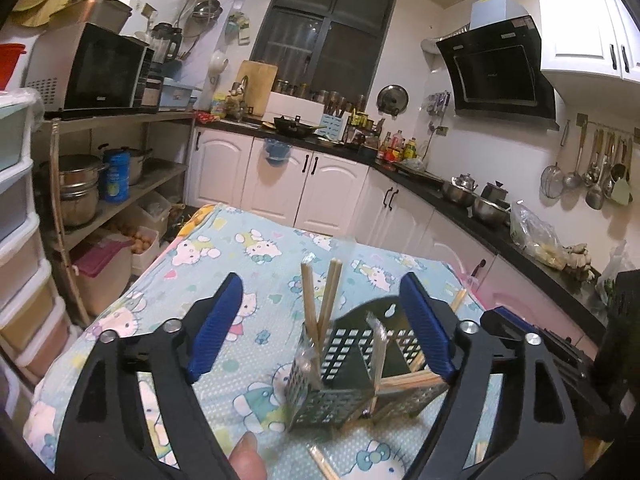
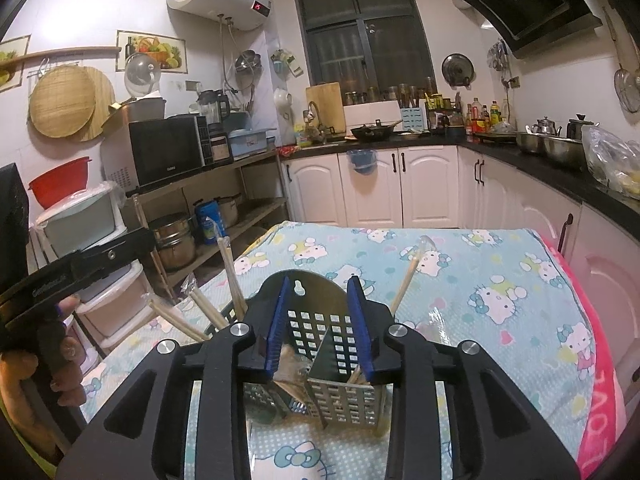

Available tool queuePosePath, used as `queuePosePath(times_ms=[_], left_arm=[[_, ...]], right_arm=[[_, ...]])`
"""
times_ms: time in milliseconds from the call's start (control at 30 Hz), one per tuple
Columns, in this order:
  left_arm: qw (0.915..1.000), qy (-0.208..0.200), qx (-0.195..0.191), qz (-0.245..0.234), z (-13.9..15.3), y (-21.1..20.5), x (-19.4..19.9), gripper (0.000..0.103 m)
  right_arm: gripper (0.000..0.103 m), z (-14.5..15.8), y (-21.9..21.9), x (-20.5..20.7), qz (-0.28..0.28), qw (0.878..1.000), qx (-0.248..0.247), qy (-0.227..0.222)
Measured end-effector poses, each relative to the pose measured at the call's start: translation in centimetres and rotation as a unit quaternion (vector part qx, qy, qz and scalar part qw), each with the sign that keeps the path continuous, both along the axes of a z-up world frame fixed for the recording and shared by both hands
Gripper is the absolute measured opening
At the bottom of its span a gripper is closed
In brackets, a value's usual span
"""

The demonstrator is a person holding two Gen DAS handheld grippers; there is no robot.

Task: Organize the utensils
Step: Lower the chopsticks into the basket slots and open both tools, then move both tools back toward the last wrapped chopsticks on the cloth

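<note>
Inventory: one perforated metal utensil holder (image 1: 352, 364); two upright wooden chopsticks (image 1: 318, 300) in its left compartment; two blue-padded grippers.

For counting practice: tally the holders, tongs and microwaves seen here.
Holder: 1
Tongs: 2, left tongs and right tongs
Microwave: 1
Total: 4

Desk cloth (image 2: 460, 264) is showing pale blue cartoon-cat print; perforated holder (image 2: 344, 396) is showing silver; chopsticks (image 1: 316, 300) tan.
</note>
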State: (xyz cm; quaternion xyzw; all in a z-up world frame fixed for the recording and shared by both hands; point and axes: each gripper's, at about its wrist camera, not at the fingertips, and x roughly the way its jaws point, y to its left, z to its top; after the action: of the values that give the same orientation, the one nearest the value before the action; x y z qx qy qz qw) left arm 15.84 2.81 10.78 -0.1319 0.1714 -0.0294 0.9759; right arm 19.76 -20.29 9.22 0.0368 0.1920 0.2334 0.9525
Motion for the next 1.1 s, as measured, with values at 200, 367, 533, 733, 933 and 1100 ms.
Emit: queuePosePath(times_ms=[200, 367, 533, 733, 933, 1100], left_arm=[[0.9999, 0.002, 0.005, 0.009, -0.4, 0.2, -1.3, 0.079], [1.0000, 0.007, 0.004, 0.002, -0.7, 0.2, -2.2, 0.080], [0.9998, 0.013, 0.010, -0.007, -1.2, -0.3, -3.1, 0.091], [0.9998, 0.015, 0.011, -0.011, -1.6, -0.3, -4.3, 0.091], [0.9995, 0.025, 0.014, -0.015, -2.5, -0.4, -5.4, 0.091], [0.9993, 0.033, 0.011, -0.015, -3.5, -0.5, -6.3, 0.091]], right_arm=[[0.036, -0.1, -0.5, -0.9, 0.001, 1.000, 0.002, 0.004], [0.045, -0.1, -1.0, -2.0, 0.003, 1.000, 0.006, 0.004], [0.051, -0.2, -1.1, -3.1, 0.000, 1.000, -0.001, 0.005], [0.063, -0.3, -1.8, -4.6, -0.005, 1.000, -0.001, 0.004], [0.069, -0.3, -2.8, -6.1, -0.008, 1.000, -0.001, 0.002], [0.071, -0.5, -3.4, -7.2, -0.011, 1.000, -0.002, 0.003]])
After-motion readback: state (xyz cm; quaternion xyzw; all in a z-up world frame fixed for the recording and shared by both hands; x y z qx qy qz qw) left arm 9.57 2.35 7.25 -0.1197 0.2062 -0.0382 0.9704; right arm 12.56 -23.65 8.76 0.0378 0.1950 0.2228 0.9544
